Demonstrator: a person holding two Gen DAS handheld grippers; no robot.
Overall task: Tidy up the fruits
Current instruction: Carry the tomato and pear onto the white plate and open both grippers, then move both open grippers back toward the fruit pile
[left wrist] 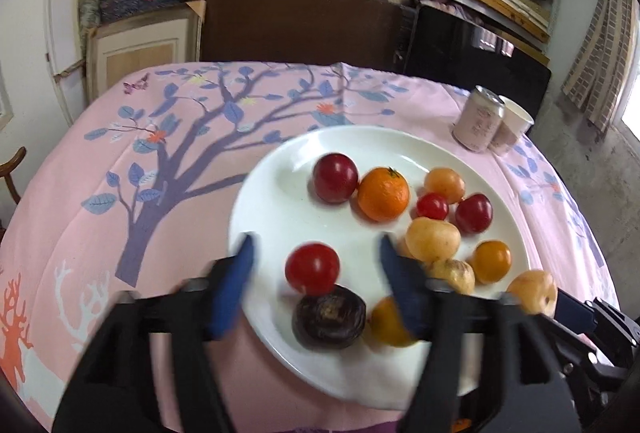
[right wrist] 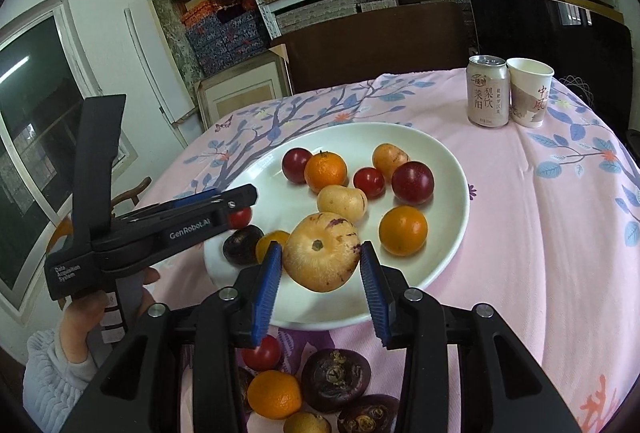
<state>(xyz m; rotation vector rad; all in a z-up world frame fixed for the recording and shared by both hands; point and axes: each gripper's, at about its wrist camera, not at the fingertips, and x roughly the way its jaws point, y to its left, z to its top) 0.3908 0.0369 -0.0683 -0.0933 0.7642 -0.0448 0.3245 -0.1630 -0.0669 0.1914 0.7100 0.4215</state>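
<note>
While both grippers stand open over a white plate [right wrist: 448,233] on the pink-clothed table [right wrist: 540,233], the right gripper [right wrist: 320,265] brackets a pale, purple-streaked fruit [right wrist: 322,251] at lower centre without pressing it. At centre left, the left gripper [left wrist: 316,265] straddles a cherry tomato [left wrist: 313,268]. Twelve fruits lie on the plate. One can [right wrist: 488,91] and one paper cup [right wrist: 530,93] stand at upper right. More fruits [right wrist: 336,379] crowd the bottom edge, off the plate.
</note>
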